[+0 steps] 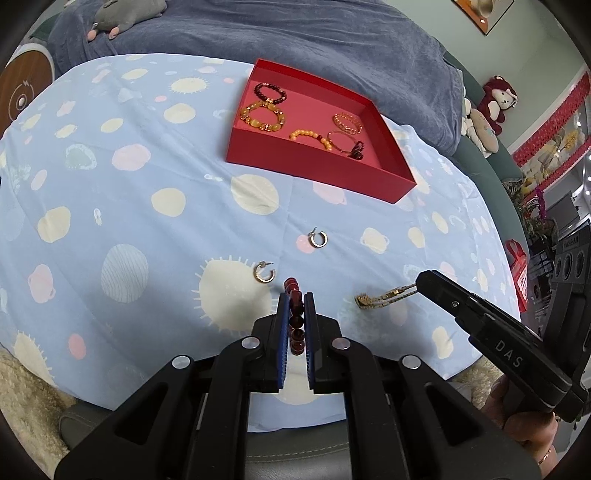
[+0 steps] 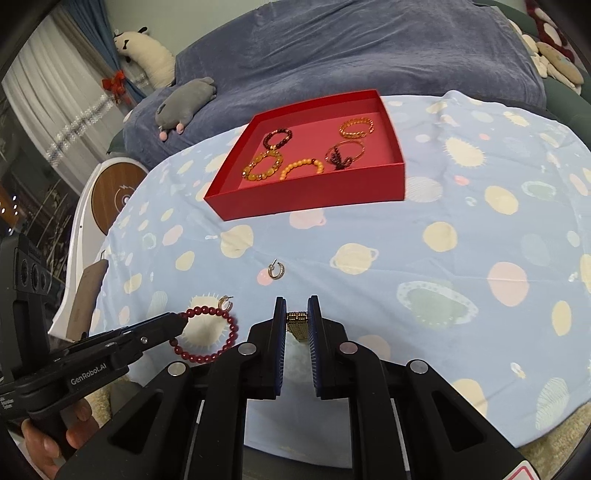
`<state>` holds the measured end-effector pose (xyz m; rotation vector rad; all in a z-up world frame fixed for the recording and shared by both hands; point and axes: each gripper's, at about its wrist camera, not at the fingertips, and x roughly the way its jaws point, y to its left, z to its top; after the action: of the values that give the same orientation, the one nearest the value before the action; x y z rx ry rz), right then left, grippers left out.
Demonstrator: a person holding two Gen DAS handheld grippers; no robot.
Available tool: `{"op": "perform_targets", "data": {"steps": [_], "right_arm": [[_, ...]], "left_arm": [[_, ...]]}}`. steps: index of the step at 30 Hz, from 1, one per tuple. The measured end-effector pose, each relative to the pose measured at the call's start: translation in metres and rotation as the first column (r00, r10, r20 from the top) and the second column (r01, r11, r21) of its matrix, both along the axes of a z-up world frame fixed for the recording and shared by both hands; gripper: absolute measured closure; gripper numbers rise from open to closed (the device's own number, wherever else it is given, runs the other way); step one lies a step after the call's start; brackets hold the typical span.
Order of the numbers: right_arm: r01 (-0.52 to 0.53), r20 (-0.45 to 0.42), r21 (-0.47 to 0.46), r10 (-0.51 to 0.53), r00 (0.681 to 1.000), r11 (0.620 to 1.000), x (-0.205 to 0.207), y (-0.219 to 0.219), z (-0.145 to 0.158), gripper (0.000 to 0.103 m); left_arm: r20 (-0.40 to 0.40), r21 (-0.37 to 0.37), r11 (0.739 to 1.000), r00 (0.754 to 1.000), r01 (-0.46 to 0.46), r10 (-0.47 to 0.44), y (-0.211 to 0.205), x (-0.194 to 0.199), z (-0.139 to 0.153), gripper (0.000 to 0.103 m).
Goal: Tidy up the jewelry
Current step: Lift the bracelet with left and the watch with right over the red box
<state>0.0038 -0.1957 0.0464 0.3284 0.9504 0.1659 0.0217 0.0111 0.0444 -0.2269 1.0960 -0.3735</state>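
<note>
A red tray (image 1: 321, 173) (image 2: 306, 199) holding several bead bracelets and rings sits at the far side of the blue patterned cloth. My left gripper (image 1: 296, 300) (image 2: 183, 320) is shut on a dark red bead bracelet (image 1: 294, 291) (image 2: 207, 334) low over the cloth. My right gripper (image 2: 297, 306) (image 1: 415, 290) is shut on a gold chain bracelet (image 2: 297, 325) (image 1: 376, 298) whose free end touches the cloth. Two gold hoop earrings (image 1: 318, 238) (image 1: 264, 274) lie on the cloth between the grippers and the tray; they also show in the right wrist view (image 2: 276, 270) (image 2: 224, 303).
The cloth (image 1: 147, 192) covers a round table. A blue-grey blanket (image 1: 295, 33) with a grey plush toy (image 2: 184, 99) lies behind the tray. Plush toys (image 1: 491, 107) sit far right. A round wood-and-white object (image 2: 110, 195) stands at the left.
</note>
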Motion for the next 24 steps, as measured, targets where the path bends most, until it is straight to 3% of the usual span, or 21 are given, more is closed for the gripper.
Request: {"op": "perform_targets", "data": {"steps": [13, 24], "right_arm": [[0.039, 0.044, -0.013, -0.039, 0.998, 0.999, 0.001, -0.022, 0.025, 0.091], [0.052, 0.124, -0.033, -0.047, 0.991, 0.998, 0.067, -0.038, 0.058, 0.091]], "left_arm": [[0.039, -0.003, 0.999, 0.999, 0.035, -0.035, -0.014, 0.011, 0.035, 0.096], [0.148, -0.009, 0.999, 0.988, 0.047, -0.045, -0.035, 0.087, 0.080, 0.096]]}}
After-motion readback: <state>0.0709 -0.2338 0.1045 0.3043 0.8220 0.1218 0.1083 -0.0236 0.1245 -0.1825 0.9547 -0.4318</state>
